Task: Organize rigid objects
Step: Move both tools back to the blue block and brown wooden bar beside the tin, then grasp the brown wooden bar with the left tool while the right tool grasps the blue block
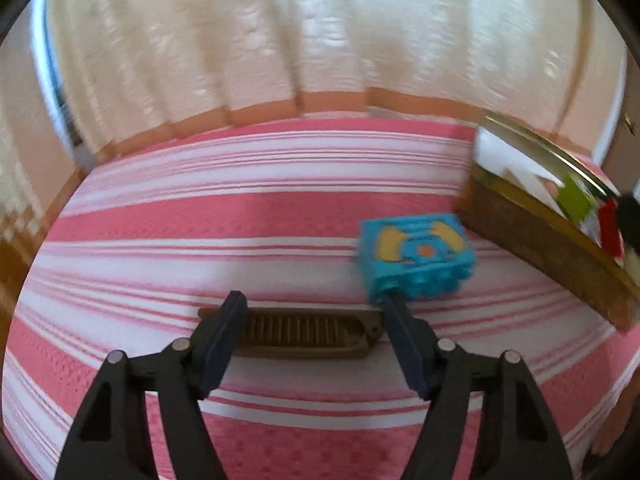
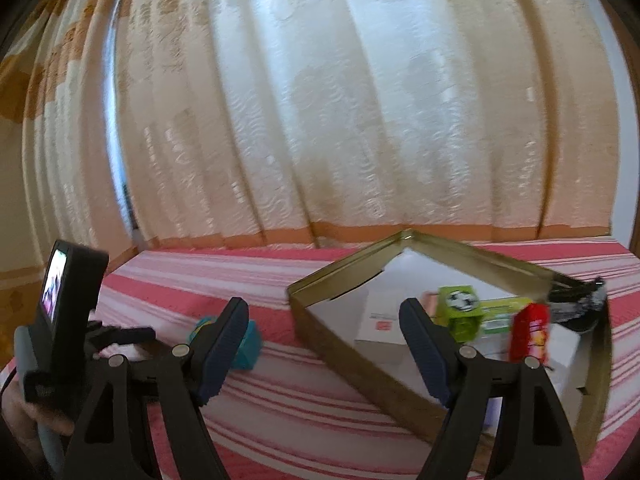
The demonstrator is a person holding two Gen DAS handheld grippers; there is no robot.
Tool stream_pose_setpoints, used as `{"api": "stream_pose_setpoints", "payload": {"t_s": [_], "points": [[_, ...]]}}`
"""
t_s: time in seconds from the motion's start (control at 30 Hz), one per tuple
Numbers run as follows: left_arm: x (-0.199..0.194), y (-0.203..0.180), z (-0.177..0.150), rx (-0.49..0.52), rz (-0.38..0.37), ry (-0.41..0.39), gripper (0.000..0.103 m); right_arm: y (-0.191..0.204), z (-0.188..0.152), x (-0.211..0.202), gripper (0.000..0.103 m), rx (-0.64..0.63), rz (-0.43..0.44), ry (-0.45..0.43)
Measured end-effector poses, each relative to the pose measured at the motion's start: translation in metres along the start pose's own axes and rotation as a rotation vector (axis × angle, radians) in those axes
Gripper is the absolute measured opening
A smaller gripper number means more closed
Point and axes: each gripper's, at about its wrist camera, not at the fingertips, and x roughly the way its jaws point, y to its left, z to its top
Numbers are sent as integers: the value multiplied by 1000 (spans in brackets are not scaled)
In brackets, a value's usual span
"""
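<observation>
A blue toy block (image 1: 416, 256) with yellow and orange marks lies on the pink striped bedspread (image 1: 200, 216), just beyond my right fingertip (image 1: 390, 304). A brown comb-like piece (image 1: 296, 332) lies flat between my fingers. My left gripper (image 1: 314, 300) is open and empty above it. In the right wrist view, my right gripper (image 2: 324, 312) is open and empty, near the gold tin box (image 2: 344, 276). The box holds a green cube (image 2: 460, 308), a red item (image 2: 532, 332) and white cards. The blue block (image 2: 248, 344) peeks out behind my left fingertip (image 2: 228, 328).
The tin box (image 1: 536, 236) sits at the right in the left wrist view. Cream curtains (image 2: 340, 100) hang behind the bed. The left hand-held gripper unit (image 2: 68, 304) with its small screen shows at the left of the right wrist view.
</observation>
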Motion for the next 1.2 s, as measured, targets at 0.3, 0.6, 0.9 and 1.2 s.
{"api": "stream_pose_setpoints", "payload": {"t_s": [0.3, 0.6, 0.9, 1.2], "points": [[3, 20, -2, -15, 21, 50, 102, 19, -2, 5, 80, -58, 20, 17], [-1, 27, -4, -8, 8, 47, 102, 23, -2, 16, 80, -74, 44, 67], [-27, 73, 5, -164, -124, -75, 100, 24, -2, 13, 80, -75, 60, 61], [-10, 51, -12, 344, -171, 6, 97, 31, -2, 19, 80, -108, 67, 91]]}}
